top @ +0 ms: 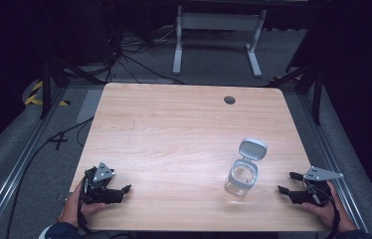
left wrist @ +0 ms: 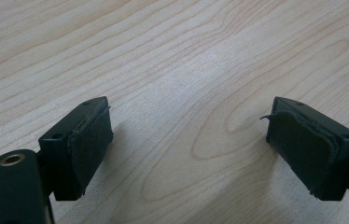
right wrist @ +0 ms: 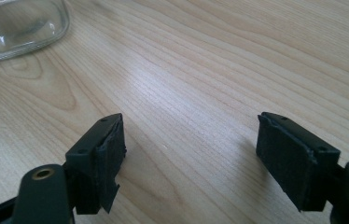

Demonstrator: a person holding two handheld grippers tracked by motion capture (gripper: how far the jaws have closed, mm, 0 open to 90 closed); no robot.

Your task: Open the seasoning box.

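On the wooden counter (top: 174, 134), near its front left corner, the left tool (top: 119, 190) rests in a hand (top: 82, 206), jaws spread over bare wood. Right of centre stands a clear jar (top: 243, 177) with its white lid (top: 252, 149) flipped up. Near the front right corner, the right tool (top: 289, 182), also hand-held, has its jaws spread and points toward the jar.

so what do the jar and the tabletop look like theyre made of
Jar: clear glass or hard plastic, glossy; the wood shows through it, with bright glints. Which of the two, the look leaves open. Its flipped-up lid: pale grey, matte, probably plastic. Tabletop: light wood grain, smooth soft sheen, possibly laminate.
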